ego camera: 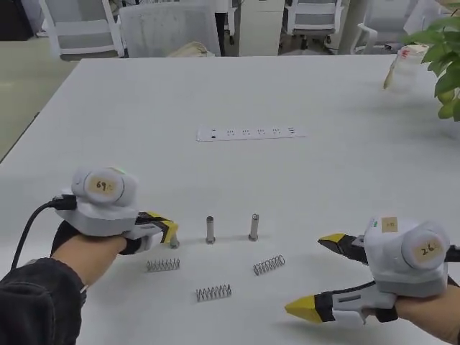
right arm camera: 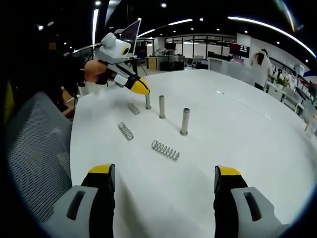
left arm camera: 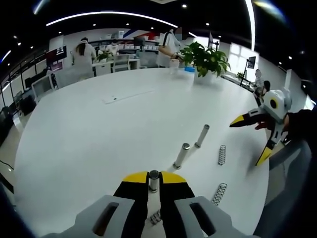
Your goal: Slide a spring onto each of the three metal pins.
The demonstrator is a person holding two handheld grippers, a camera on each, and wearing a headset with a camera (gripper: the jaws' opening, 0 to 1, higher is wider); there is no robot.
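The left tongs [ego camera: 169, 231] pinch the left pin [left arm camera: 154, 179], probably to steady it upright on the surface [ego camera: 302, 180]. The right tongs [ego camera: 310, 274] hang wide open beside the three springs [ego camera: 213, 292], which lie loose in front of the other pins [ego camera: 210, 229], none threaded yet.

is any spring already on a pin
No, the springs all lie flat on the table, apart from the pins.
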